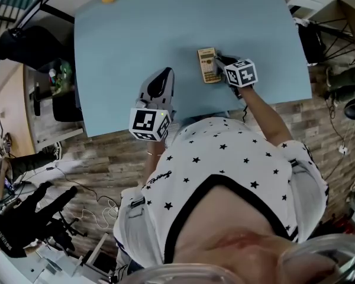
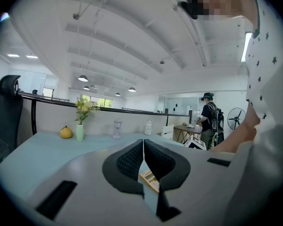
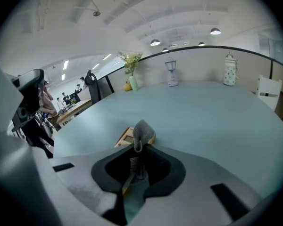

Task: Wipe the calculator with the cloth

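The right gripper (image 3: 137, 147) has its jaws pressed together on a grey cloth (image 3: 142, 130); a bunched end of it sticks up past the tips. The cloth hangs over the near end of the yellow calculator (image 3: 125, 138), which lies flat on the light blue table (image 1: 136, 40), just beyond the jaw tips. Whether cloth and calculator touch cannot be told. The left gripper (image 2: 143, 142) has its jaws closed tip to tip with nothing between them. It is held over the table's near edge, apart from the calculator. At the table's far edge stand a vase of flowers (image 2: 80, 131), a small yellow gourd (image 2: 65, 132), a glass ornament (image 3: 171, 73) and a white jar (image 3: 230, 69), all well away from the calculator. A black office chair (image 2: 7, 112) stands beside the table, on a wood-plank floor (image 1: 106, 152)
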Action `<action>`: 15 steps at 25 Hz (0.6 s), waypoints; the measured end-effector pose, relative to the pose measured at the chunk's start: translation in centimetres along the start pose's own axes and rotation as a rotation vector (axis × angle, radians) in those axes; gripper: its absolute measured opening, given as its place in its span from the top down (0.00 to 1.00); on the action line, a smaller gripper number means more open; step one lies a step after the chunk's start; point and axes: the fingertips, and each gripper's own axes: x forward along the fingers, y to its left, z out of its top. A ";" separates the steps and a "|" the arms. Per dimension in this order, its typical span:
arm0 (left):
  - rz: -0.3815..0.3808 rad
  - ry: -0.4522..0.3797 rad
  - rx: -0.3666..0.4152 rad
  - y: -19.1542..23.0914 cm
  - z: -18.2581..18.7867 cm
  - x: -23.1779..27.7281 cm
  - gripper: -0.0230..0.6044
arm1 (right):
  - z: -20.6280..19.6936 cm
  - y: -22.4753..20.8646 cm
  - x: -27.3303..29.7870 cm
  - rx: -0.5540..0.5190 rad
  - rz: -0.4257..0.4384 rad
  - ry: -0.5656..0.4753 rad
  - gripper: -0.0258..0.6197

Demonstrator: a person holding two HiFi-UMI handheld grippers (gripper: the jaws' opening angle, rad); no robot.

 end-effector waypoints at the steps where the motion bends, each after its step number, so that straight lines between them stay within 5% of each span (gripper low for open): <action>1: 0.003 -0.001 0.001 0.1 0.0 -0.1 0.91 | 0.2 0.3 -0.1 0.008 0.011 -0.006 0.88; 9: 0.020 -0.001 -0.004 0.2 -0.1 -0.5 0.91 | 0.1 6.2 0.3 0.005 0.186 0.006 0.88; 15: 0.028 -0.003 -0.006 0.4 -0.2 -0.7 0.91 | -2.1 7.9 1.0 0.016 0.228 0.045 0.88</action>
